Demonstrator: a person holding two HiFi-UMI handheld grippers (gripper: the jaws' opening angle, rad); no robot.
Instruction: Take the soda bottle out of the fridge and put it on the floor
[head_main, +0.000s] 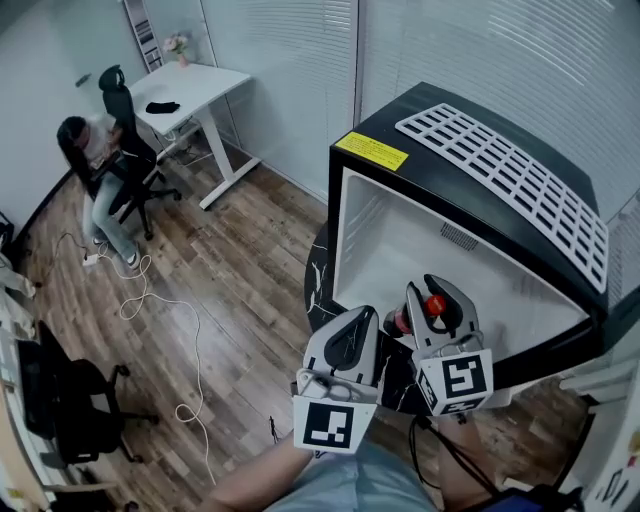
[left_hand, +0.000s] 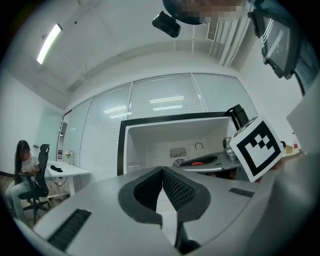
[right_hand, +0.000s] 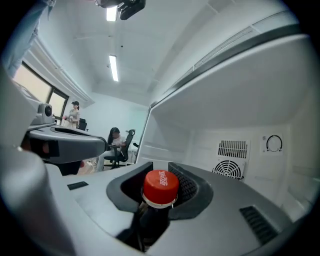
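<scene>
Evidently the step in hand is the lift-out. The right gripper (head_main: 437, 300) is clamped on the neck of the dark plastic soda bottle with a red screw cap (right_hand: 161, 186), its ribbed pads pressing just under the cap, which stands up between them. In the head view the bottle hangs at the open mouth of the black fridge with a white interior (head_main: 400, 250), low in the centre-right of the frame, so I judge it to be about at the threshold and not yet over the floor.

The left gripper (left_hand: 162, 186) has its jaws together with nothing between them. It sits just beside the right one, on that gripper's left.

What comes next, as I read it, is to bring the bottle clear of the fridge's front edge and across to the brown wood-plank floor (head_main: 240, 300) at the centre-left of the head view. It should then be lowered upright until its base bears fully on the boards, and only then should the jaws part. A loose white cable (head_main: 148, 297) lies further left, well apart, and is best avoided.
</scene>
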